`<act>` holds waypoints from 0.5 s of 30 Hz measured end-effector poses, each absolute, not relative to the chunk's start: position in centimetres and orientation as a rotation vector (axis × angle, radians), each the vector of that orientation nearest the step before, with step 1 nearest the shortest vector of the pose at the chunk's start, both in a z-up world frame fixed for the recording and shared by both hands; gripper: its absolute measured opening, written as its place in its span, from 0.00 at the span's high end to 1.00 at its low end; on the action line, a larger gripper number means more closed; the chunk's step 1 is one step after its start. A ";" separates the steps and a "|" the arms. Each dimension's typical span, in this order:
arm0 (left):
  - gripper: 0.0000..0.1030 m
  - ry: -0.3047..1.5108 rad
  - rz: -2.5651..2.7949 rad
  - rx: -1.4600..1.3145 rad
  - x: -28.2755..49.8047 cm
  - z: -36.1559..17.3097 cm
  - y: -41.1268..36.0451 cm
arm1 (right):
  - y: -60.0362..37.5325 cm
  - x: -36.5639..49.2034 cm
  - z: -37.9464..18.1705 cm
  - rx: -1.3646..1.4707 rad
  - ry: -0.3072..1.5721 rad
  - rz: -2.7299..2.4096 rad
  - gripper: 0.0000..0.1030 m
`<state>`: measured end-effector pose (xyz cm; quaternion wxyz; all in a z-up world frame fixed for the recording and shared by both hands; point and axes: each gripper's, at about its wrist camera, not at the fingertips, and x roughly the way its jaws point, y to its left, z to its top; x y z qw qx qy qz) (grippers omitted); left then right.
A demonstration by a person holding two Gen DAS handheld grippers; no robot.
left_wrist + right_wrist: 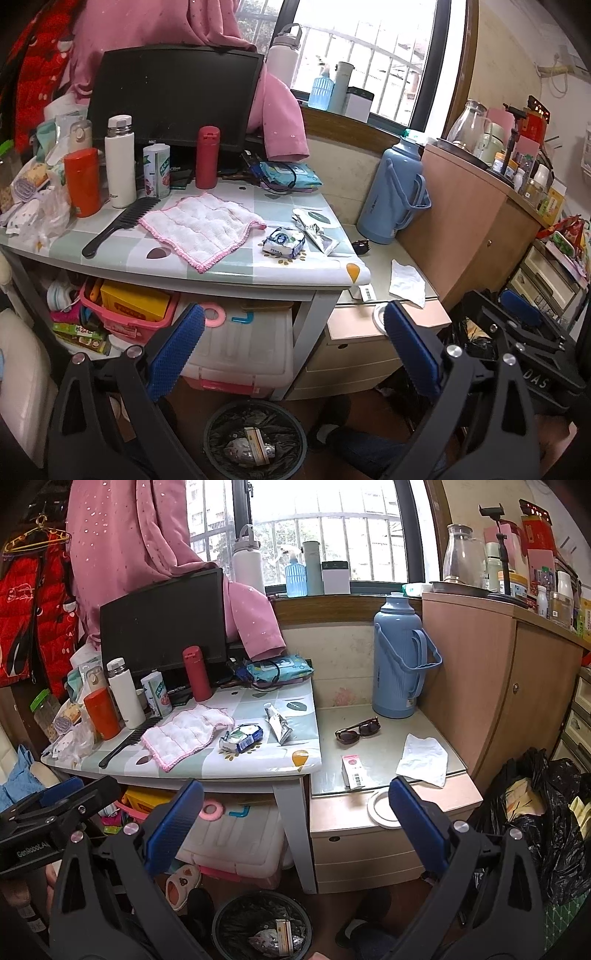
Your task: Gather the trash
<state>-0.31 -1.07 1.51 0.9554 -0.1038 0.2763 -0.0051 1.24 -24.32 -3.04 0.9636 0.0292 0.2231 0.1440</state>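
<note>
Wrappers and a small carton sit in the black-lined round trash bin (263, 928), both blue-padded grippers, left (293, 345) and right (295, 818), wide open, empty.

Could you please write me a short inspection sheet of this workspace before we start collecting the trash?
Surface: patterned desk beside a lower glass-topped cabinet.
Job's things: crumpled tissue and small carton on the cabinet; foil wrapper and tissue packet on the desk; trash bin on the floor, already holding some litter.
Clutter: flasks, comb, cloth, sunglasses, blue thermos.
Grippers: left gripper and right gripper both open, holding nothing.
Cables: black cable over the wipes pack.
Surroundings: monitor, window, wooden cupboard, black bags.
</note>
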 end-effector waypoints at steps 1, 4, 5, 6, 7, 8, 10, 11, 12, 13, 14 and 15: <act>0.08 0.562 -0.010 -0.208 -0.3 1.5 -1.1 | -24.3 1.2 -3.0 0.060 0.451 0.292 0.04; 0.08 0.567 -0.009 -0.204 -0.3 1.5 -1.2 | -24.4 1.2 -3.1 0.059 0.449 0.291 0.04; 0.08 0.567 -0.007 -0.201 -0.2 1.6 -1.3 | -24.4 1.2 -3.0 0.060 0.449 0.292 0.04; 0.08 0.567 -0.004 -0.194 -0.3 1.6 -1.4 | -24.4 1.2 -3.1 0.060 0.450 0.292 0.04; 0.08 0.568 -0.001 -0.187 -0.3 1.6 -1.5 | -24.4 1.2 -3.1 0.060 0.449 0.292 0.04; 0.08 0.569 0.000 -0.183 -0.3 1.6 -1.5 | -24.4 1.2 -3.1 0.062 0.448 0.293 0.04; 0.08 0.572 0.002 -0.177 -0.3 1.6 -1.7 | -24.4 1.0 -3.0 0.066 0.449 0.295 0.04; 0.08 0.572 0.002 -0.177 -0.3 1.7 -1.7 | -24.5 0.9 -3.0 0.066 0.449 0.296 0.04; 0.08 0.570 0.003 -0.177 -0.3 1.7 -1.7 | -24.5 0.8 -3.0 0.066 0.448 0.296 0.04; 0.08 0.569 0.003 -0.176 -0.4 1.7 -1.8 | -24.6 0.8 -3.0 0.067 0.447 0.297 0.04; 0.08 0.567 0.004 -0.176 -0.4 1.8 -1.8 | -24.6 0.7 -3.0 0.068 0.445 0.298 0.04; 0.08 0.566 0.005 -0.174 -0.5 1.8 -1.9 | -24.6 0.6 -3.0 0.068 0.443 0.298 0.04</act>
